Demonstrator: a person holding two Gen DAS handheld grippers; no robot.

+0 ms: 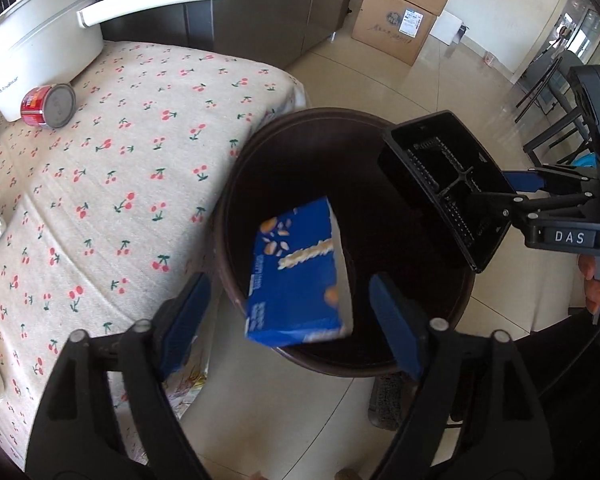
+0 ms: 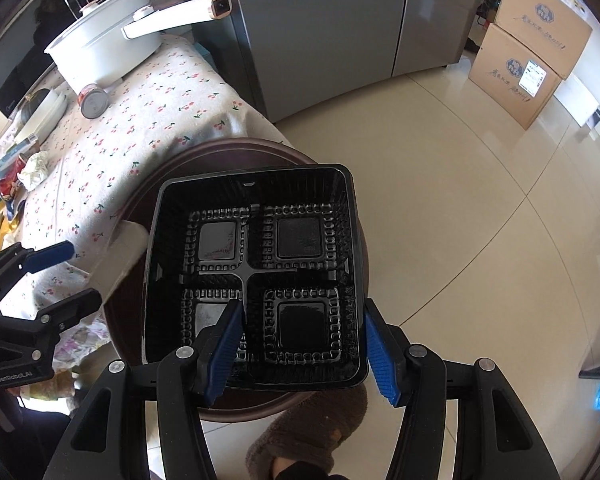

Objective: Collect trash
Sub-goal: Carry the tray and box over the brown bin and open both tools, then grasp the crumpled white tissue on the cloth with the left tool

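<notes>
Looking down past your two tools, you have the round dark-brown plastic bin (image 1: 340, 152) as the landmark: it stands on the pale tiled floor (image 1: 440, 80), tight against the hanging edge of the cherry-print tablecloth (image 1: 120, 184). Beyond the bin the floor runs open toward the stacked cardboard boxes (image 1: 400, 20) and the grey steel fridge (image 1: 260, 8). On the cloth, well apart from the bin, sit a white long-handled pot (image 1: 40, 48) and a red tin can lying on its side (image 1: 48, 106) just beside it.

Much of the bin's inside is dark, and its bottom cannot be made out. In the right wrist view the tray hides most of the bin's mouth, and a brown fuzzy slipper (image 2: 320, 432) is cut off at the frame's bottom edge.

Your left gripper (image 1: 290, 320) stands wide, its blue pads clear of the blue cardboard snack box (image 1: 300, 276), which is blurred, tilted, and over the bin's mouth between and beyond the pads, touching neither. Your right gripper (image 2: 304, 344) clamps the near wall of the black four-compartment plastic tray (image 2: 256, 264), one pad inside a compartment and one outside, holding the tray tilted over the bin's far side from the cloth.
</notes>
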